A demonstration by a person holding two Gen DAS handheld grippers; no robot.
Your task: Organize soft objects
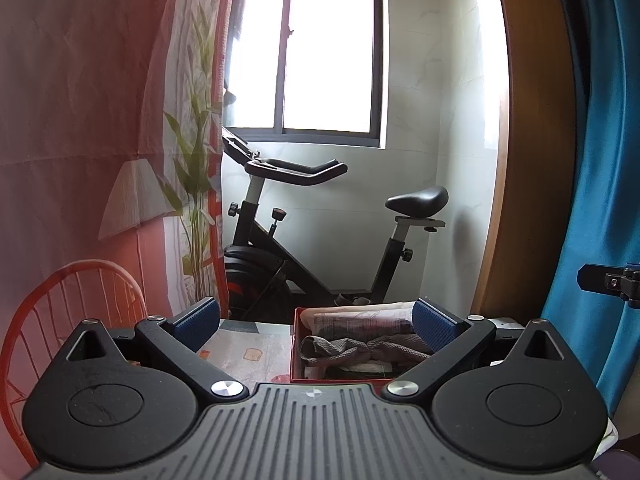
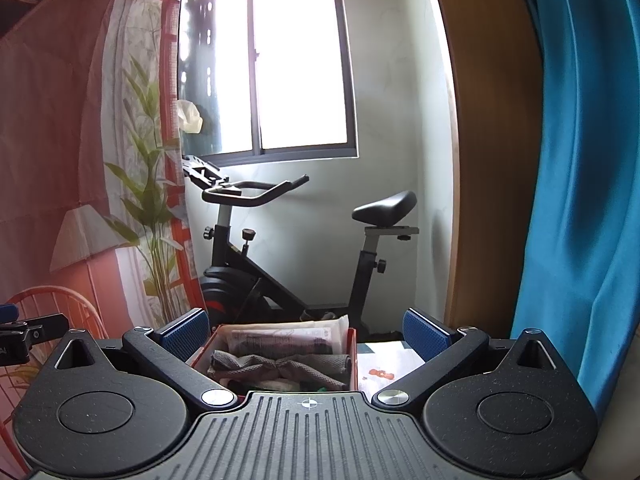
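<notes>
Two hand-held claws hover level over a desk, both spread wide and holding nothing, as a tidy-up of soft things looks to be either at its start or between picks. The left claw (image 1: 316, 322) points past a bare patch of the patterned desk (image 1: 248, 350), with the red box (image 1: 298, 360) sitting just right of its centre line. The right claw (image 2: 306, 330) faces the same red box (image 2: 353, 364) almost head on, the near wall of the box just beyond its body and its left finger (image 2: 184, 330) close to the box's left corner.

Inside the box a grey cloth (image 1: 360, 350), twisted and knitted in look, lies across the middle; it shows again in the right wrist view (image 2: 280, 366). Behind the cloth, toward the box's far wall, rests a folded printed wrapper or packet (image 2: 280, 342); under the cloth are pale and dark scraps too small to name.

Judged from this, the step in hand is the approach to the box. The next move would call for one claw to tip down and forward into the box, straddle the cloth at its bunched middle and close gently, since limp fabric will sag and drag whatever it is tangled with.

Beyond the box stands a black exercise bike (image 1: 320, 240) below a bright window (image 1: 328, 48). Left of the box is a red wire chair (image 1: 80, 304) against a printed curtain (image 1: 80, 120); right of it hangs a blue curtain (image 2: 580, 160).
</notes>
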